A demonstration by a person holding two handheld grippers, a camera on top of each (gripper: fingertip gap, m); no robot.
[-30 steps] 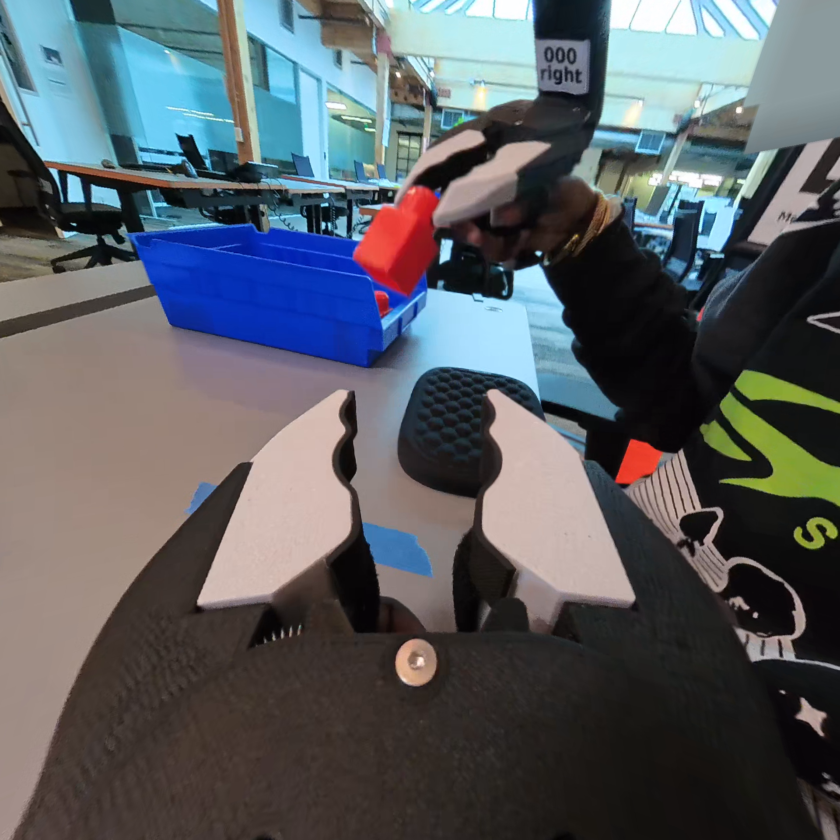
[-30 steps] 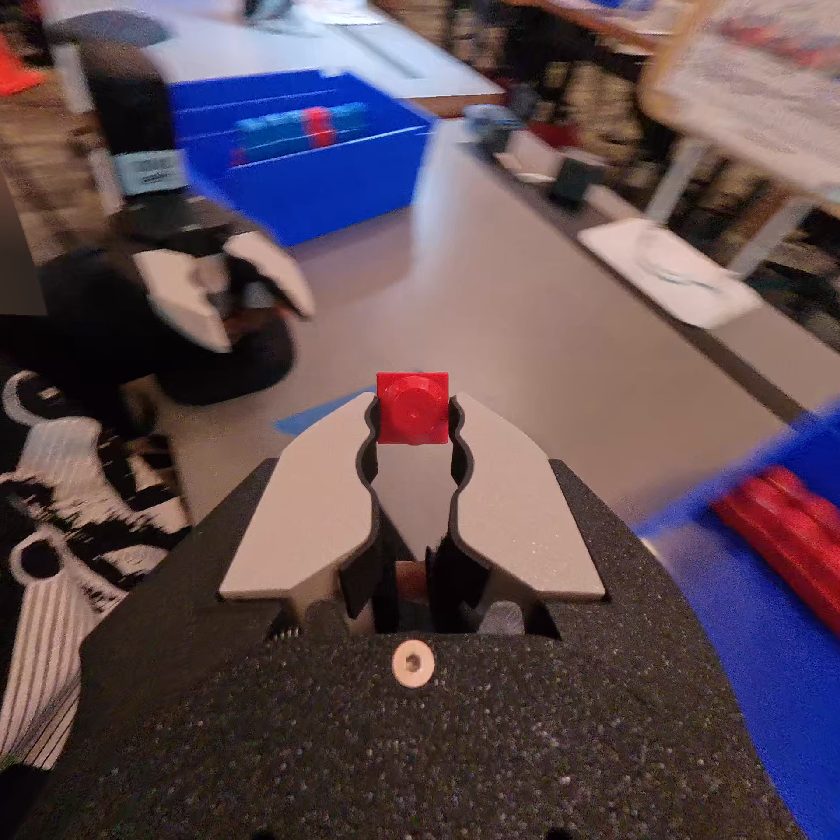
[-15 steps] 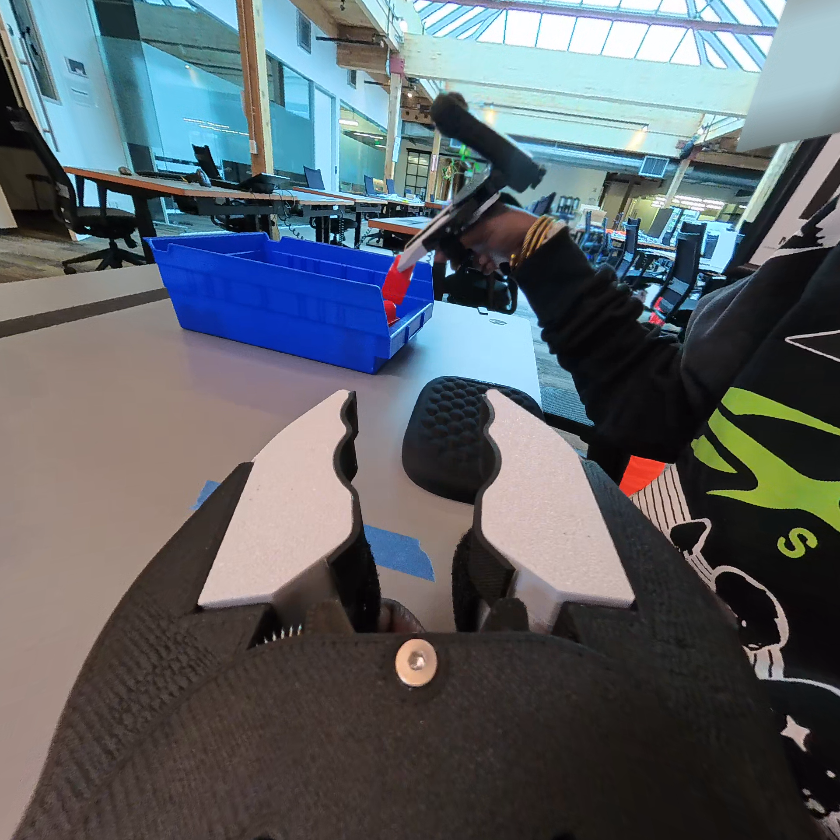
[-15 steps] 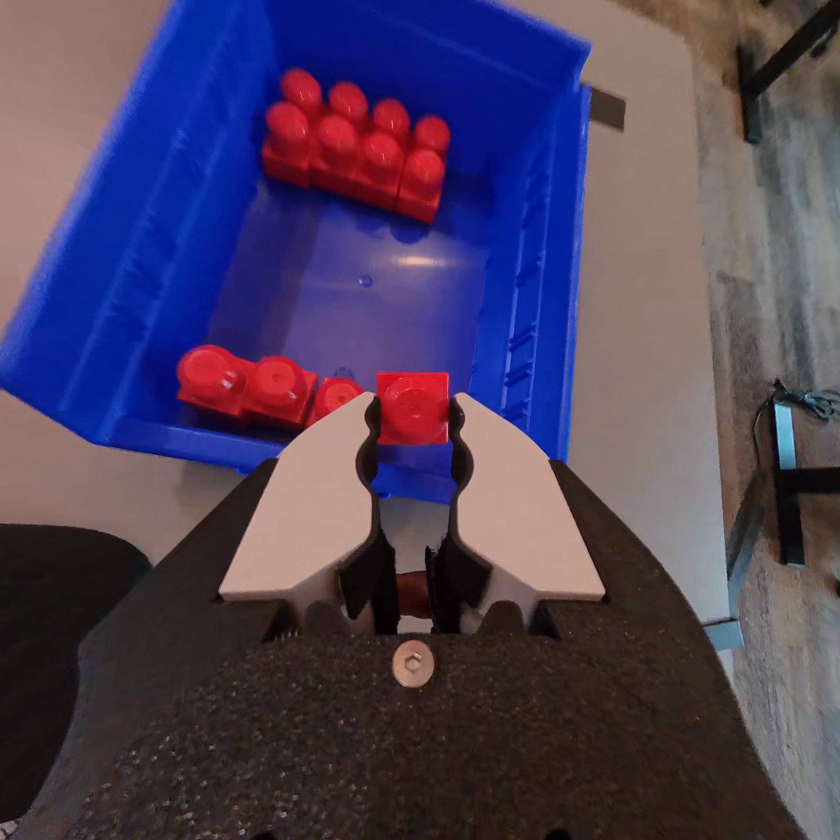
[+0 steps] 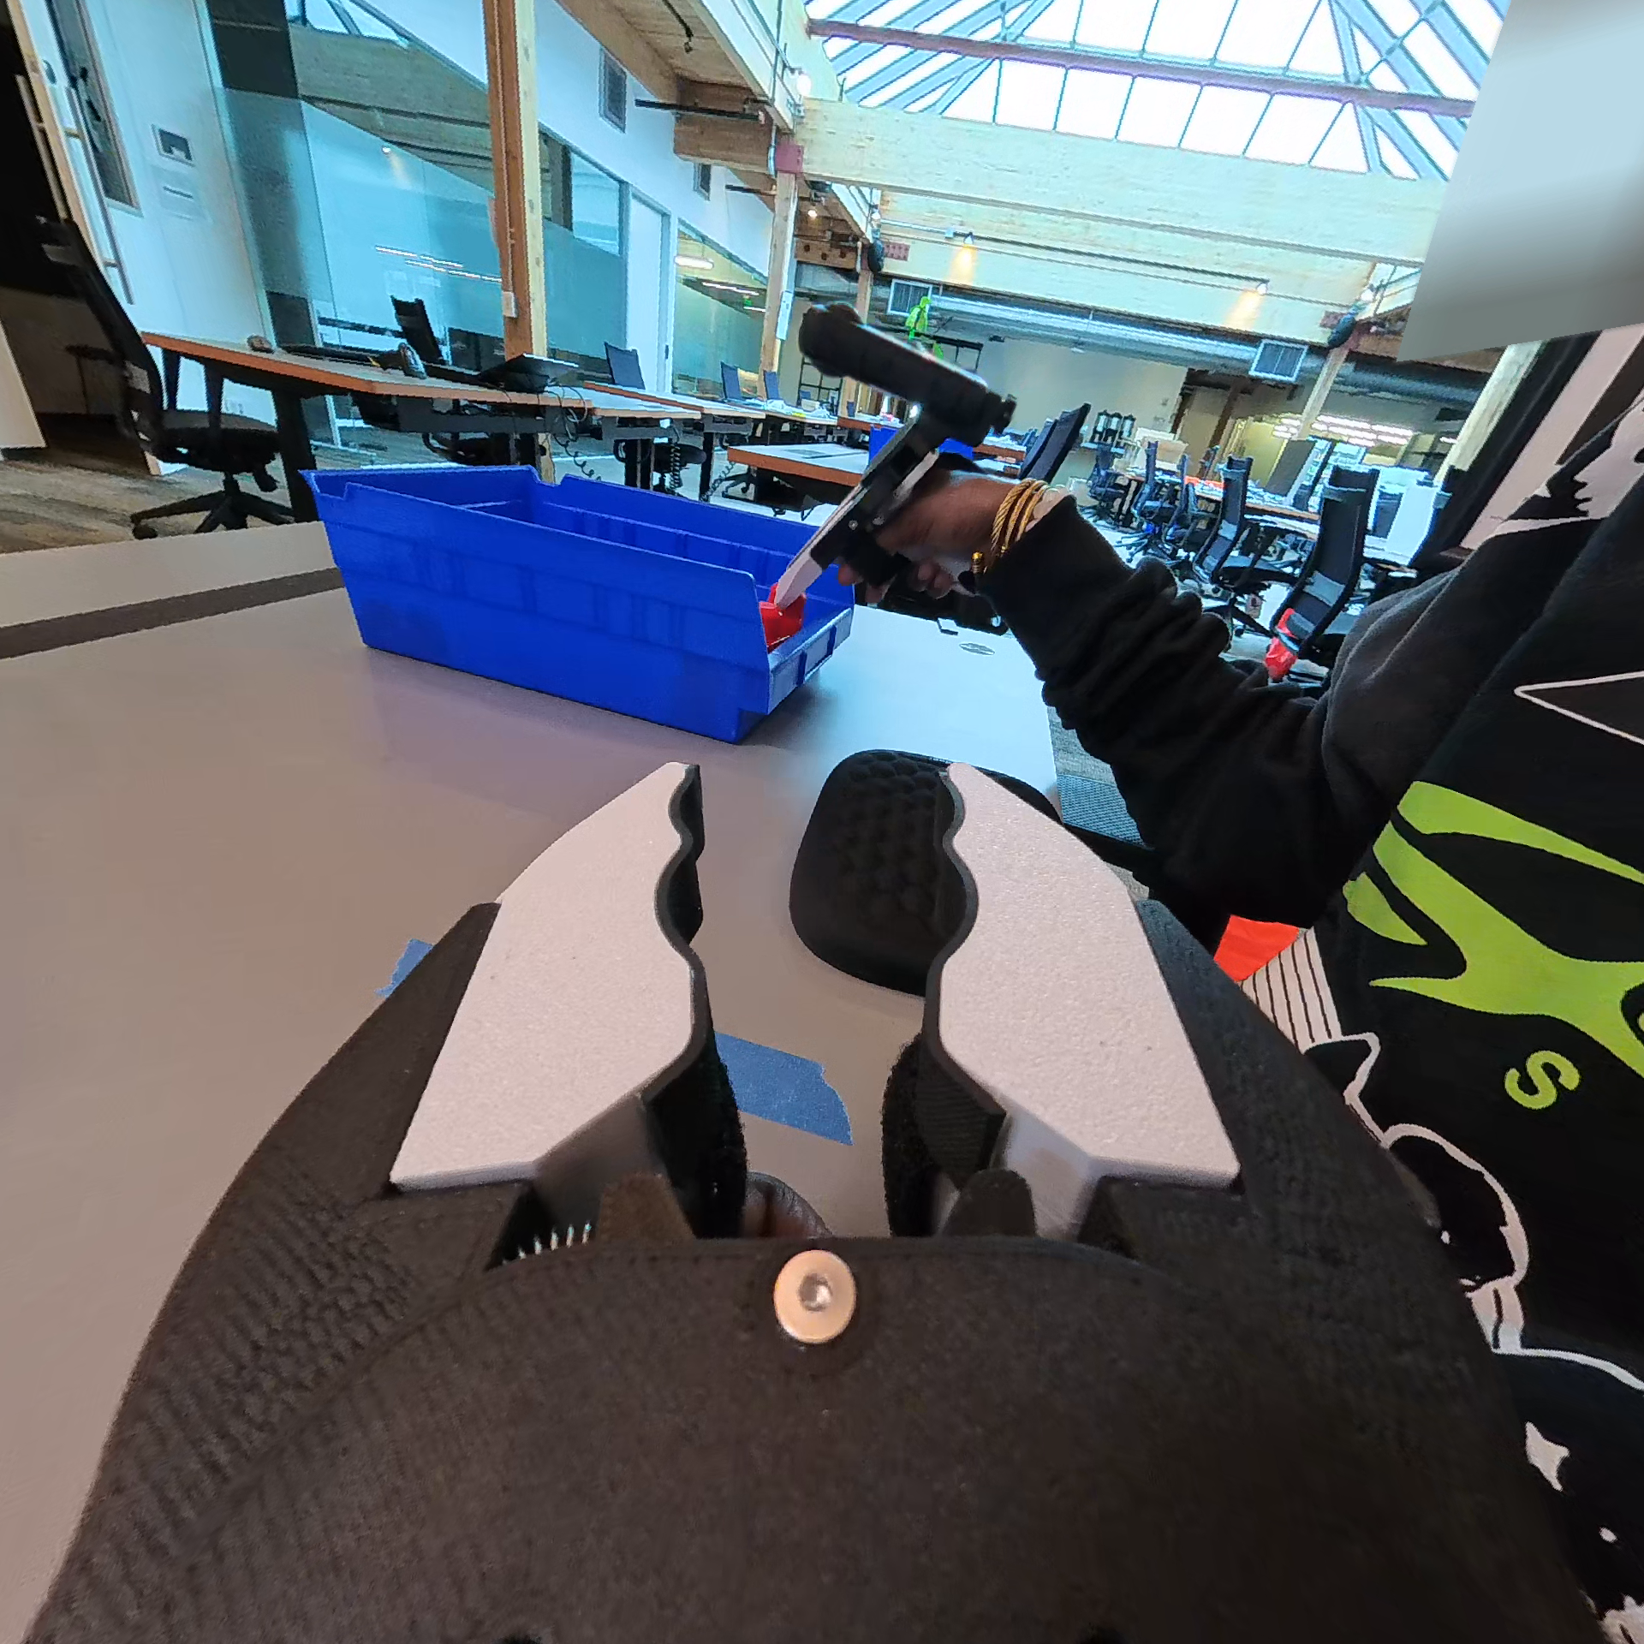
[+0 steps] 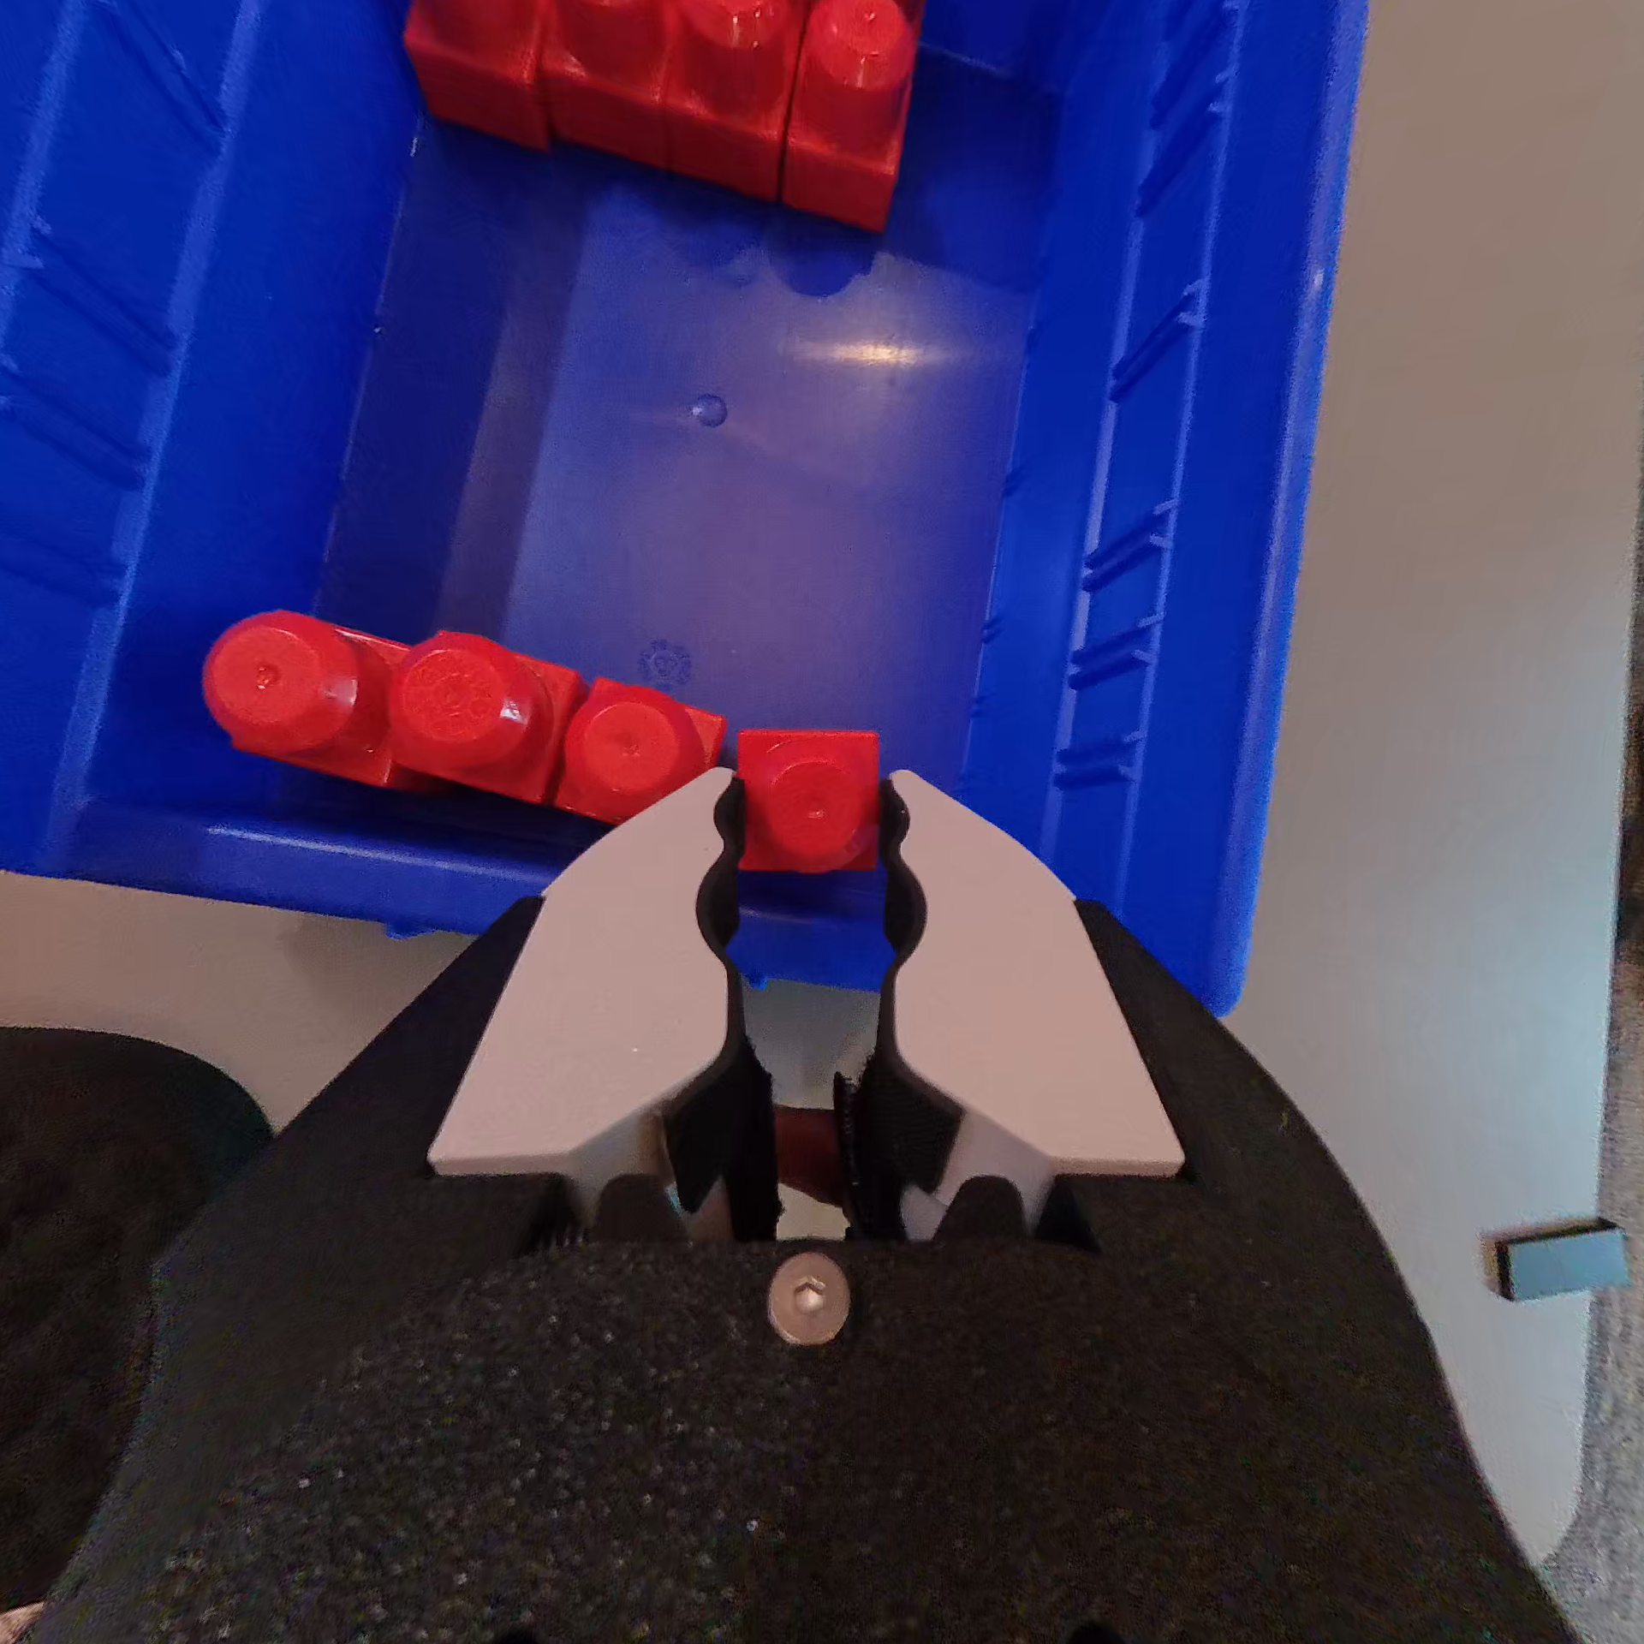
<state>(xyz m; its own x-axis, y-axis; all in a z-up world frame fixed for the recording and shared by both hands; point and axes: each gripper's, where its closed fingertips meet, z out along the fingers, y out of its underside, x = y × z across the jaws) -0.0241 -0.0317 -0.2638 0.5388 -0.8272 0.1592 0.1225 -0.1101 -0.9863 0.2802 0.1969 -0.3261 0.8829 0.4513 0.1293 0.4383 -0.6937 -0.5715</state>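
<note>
Your right gripper (image 6: 811, 805) reaches down into the blue plastic bin (image 6: 1156, 498), its grey fingers (image 6: 640, 890) clamped on a glossy red block (image 6: 808, 799), square-bodied with a round stud facing you. The block hangs at the bin's near wall, at the end of a row of three like blocks (image 6: 463, 712); a second cluster (image 6: 658, 98) sits at the far wall. Your left gripper (image 5: 823, 792) hovers over the grey table (image 5: 222, 845), well short of the bin, fingers apart and empty, beside a black dimpled pad (image 5: 872, 872).
</note>
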